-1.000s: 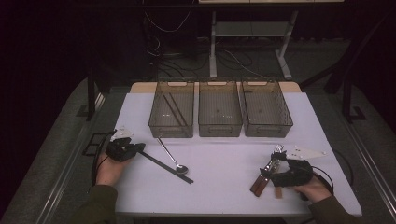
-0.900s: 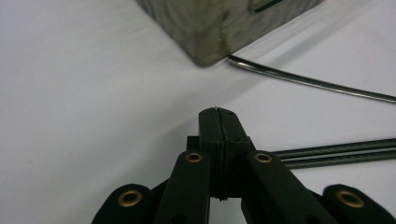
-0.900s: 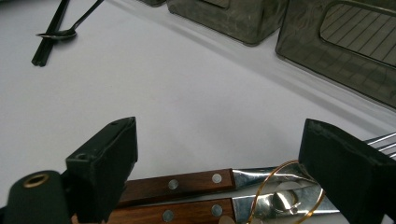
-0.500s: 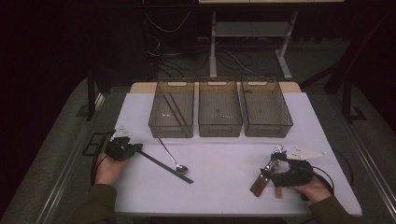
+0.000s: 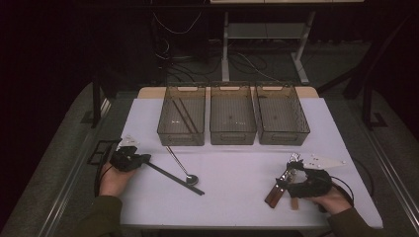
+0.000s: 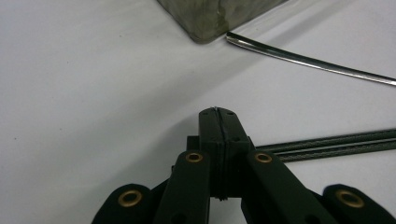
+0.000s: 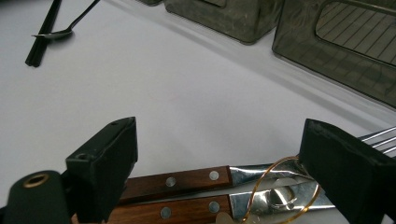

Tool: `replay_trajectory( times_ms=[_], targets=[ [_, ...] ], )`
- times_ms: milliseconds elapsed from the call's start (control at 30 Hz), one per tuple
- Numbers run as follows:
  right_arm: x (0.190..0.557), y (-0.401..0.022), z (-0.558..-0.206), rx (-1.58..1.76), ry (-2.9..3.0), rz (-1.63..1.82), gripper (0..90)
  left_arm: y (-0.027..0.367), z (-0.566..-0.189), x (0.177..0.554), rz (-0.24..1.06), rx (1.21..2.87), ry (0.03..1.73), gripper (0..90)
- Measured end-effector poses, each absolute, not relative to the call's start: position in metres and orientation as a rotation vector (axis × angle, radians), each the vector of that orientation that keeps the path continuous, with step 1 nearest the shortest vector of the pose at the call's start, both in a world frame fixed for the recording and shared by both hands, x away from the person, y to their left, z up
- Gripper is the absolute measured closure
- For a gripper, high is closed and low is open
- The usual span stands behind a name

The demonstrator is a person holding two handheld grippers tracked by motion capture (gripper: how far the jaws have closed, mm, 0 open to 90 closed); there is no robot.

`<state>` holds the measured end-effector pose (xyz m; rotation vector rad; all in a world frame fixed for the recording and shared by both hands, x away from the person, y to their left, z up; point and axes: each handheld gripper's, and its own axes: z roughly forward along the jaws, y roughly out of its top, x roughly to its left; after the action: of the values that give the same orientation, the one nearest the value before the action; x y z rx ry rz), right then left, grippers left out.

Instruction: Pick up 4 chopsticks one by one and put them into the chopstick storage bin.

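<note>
Wood-handled cutlery [image 7: 187, 196], a pair of pieces with riveted brown handles and steel blades bound by a thin gold ring [image 7: 285, 189], lies flat on the white counter [image 5: 237, 173] directly between the jaws of the right gripper [image 7: 233, 163]. Those jaws stand wide apart, one on each side of the pieces, and press on nothing. The long axis runs across the gap from jaw to jaw rather than along it, handles toward the left jaw in the right gripper view, blades toward the right one, so I judge that a close here would meet the ends and not the sides. In the high view the bundle [image 5: 277, 188] points from the near counter edge up toward the three smoky plastic bins [image 5: 232, 116], and the right gripper [image 5: 309, 180] sits right over it.

The left gripper [image 6: 218, 126] has its jaws pressed fully together, holding nothing; black chopsticks [image 6: 331, 145] lie just beside its tip, running off to the right, with a steel spoon [image 5: 182, 165] a little beyond. The right hand is far nearer the wooden handles.

Against the earlier frames nothing differs: both hands and every utensil sit where they were.
</note>
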<state>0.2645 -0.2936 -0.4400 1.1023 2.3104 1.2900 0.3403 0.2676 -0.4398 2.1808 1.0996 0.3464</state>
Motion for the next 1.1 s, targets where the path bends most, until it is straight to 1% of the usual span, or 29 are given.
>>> replay_trajectory(
  times_ms=[500, 1100],
  targets=[
    [0.264, -0.294, -0.44, 1.103, 2.312, 1.288, 12.0, 0.268, -0.438, 0.331, 0.344, 2.228, 1.084, 88.9],
    [0.263, -0.294, -0.439, 1.106, 2.311, 1.286, 12.0, 0.271, -0.436, 0.316, 0.28, 2.241, 1.082, 88.8]
  ],
)
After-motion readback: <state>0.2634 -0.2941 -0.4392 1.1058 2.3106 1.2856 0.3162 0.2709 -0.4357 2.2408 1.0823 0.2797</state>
